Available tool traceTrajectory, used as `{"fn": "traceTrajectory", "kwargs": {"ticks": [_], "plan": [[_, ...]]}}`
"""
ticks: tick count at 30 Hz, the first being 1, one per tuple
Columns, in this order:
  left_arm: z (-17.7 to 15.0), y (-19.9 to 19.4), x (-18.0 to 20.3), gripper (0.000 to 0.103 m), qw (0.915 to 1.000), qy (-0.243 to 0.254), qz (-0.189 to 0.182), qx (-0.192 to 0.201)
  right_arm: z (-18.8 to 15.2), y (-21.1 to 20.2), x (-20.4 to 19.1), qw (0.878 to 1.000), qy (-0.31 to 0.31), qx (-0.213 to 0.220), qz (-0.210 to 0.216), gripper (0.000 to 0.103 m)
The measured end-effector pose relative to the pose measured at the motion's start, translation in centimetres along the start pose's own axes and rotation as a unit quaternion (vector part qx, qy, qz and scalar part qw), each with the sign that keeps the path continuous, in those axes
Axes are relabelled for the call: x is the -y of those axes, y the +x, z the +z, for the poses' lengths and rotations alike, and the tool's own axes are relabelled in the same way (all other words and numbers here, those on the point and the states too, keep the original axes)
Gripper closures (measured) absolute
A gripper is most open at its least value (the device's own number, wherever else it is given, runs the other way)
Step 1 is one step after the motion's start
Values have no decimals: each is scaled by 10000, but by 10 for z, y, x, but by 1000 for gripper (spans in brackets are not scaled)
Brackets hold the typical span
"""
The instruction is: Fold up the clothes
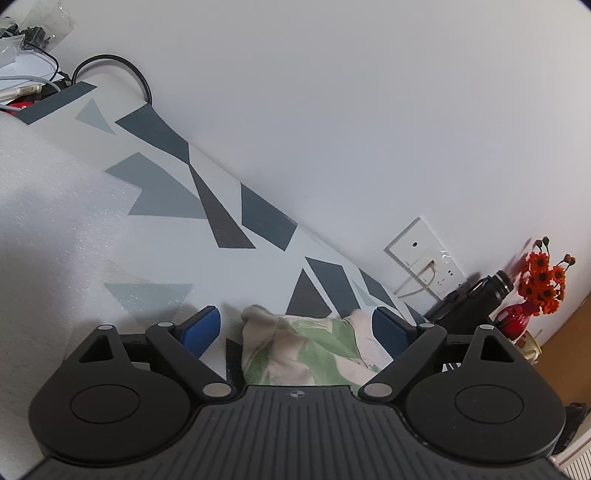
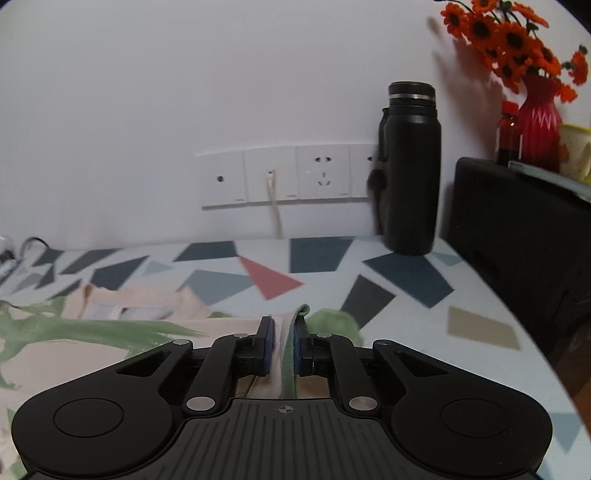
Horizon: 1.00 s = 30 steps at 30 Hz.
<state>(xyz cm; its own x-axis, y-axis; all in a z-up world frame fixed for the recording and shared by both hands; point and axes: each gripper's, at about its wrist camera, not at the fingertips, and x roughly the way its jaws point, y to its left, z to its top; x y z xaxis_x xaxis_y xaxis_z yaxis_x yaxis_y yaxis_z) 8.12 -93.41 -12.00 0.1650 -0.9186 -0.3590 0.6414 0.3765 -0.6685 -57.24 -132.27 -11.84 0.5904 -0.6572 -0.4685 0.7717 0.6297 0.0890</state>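
Right wrist view: patterned tablecloth (image 2: 317, 254) spread wide; pink-green garment (image 2: 92, 332) lies flat at left, its edge pinched upright by right gripper (image 2: 284, 339). Left gripper (image 1: 295, 328) spread wide, bunched garment between fingers, unclamped.

Black bottle (image 2: 410, 170) by wall sockets (image 2: 284, 177), red vase (image 2: 539, 125), orange flowers (image 2: 509, 33)
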Motion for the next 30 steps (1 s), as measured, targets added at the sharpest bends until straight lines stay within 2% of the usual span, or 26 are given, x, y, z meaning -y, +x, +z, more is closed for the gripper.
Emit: {"fn": "traceTrajectory", "kwargs": {"ticks": [3,7,10,11,12,14,16,17,18,20,23,27,30], "plan": [[0,2,2,12,9999,95,-3,-58,-1,11,3,9997,-21,-183,-160,93],[-1,2,1,13,9998,80,-157,-137,-9,23,3,9991,-60,-399,-160,93],[-1,5,-4,40,9993,-47,-271,-234,-13,24,7,9989,83,-443,-99,91],[-1,6,-6,56,9991,-115,-315,-274,-14,25,9,9989,128,-454,-78,89],[-2,7,-7,69,9991,-142,-288,-267,-15,24,10,9987,159,-477,-22,84],[-2,9,-9,77,9993,-183,-211,-238,-17,24,11,9983,230,-526,110,78],[-2,8,-9,81,9994,-240,-190,-138,-18,25,10,9979,252,-566,173,75],[-3,9,-7,85,9996,-186,-164,-98,-19,25,9,9979,236,-575,175,77],[-3,10,-3,90,9999,-74,-89,-67,-18,24,8,9982,199,-544,148,85],[-4,10,8,93,9997,230,52,66,-17,22,7,9988,185,-443,107,93],[-3,8,22,94,9979,564,37,317,-11,14,8,9994,301,-163,91,96],[-2,8,24,94,9967,623,113,498,-4,12,3,9999,130,7,-31,96],[-1,11,15,94,9976,419,207,503,0,17,1,9999,79,14,-88,96]]}}
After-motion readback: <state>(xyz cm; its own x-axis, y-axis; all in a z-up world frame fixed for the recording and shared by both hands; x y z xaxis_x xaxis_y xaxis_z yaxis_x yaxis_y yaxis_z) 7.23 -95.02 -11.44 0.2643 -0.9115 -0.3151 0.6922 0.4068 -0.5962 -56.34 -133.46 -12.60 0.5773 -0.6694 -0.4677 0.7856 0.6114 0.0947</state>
